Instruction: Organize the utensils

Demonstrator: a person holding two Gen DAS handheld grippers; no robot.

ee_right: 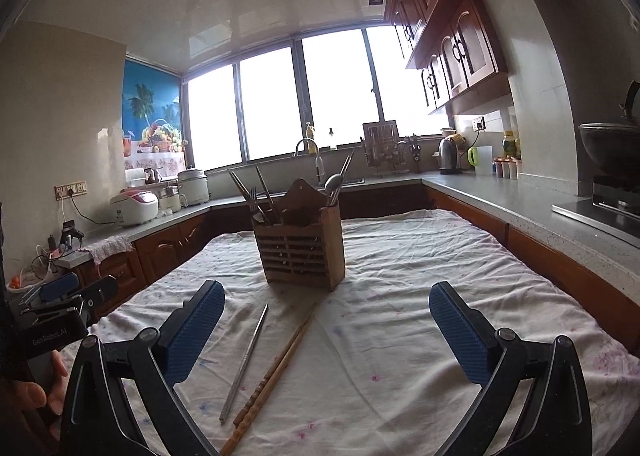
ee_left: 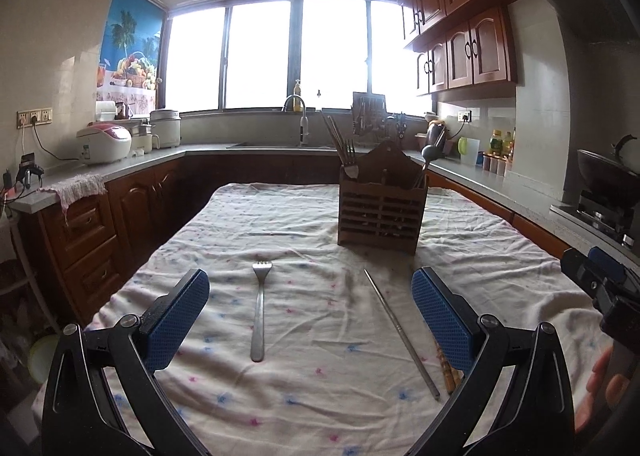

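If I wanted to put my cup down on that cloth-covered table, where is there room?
The cloth is bare right of the wooden utensil holder, out to the table's right edge. There is also room left of the fork. It is crowded in the near middle, where the metal chopstick and wooden chopsticks lie.

A wide window (ee_left: 296, 51) fills the far wall, blown out white with daylight. Left of it hangs a poster (ee_left: 130, 43) of palms and fruit. A grey worktop (ee_right: 532, 199) on dark wood base cupboards (ee_left: 84, 232) runs round three sides, with a tap (ee_left: 298, 115) under the window and a rice cooker (ee_left: 105, 143) at left. Reddish wood wall cabinets (ee_left: 460, 39) hang at right, above a kettle (ee_right: 448, 153). The ceiling (ee_right: 200, 7) is pale and glossy. A wok (ee_right: 608, 147) sits on the hob at far right.
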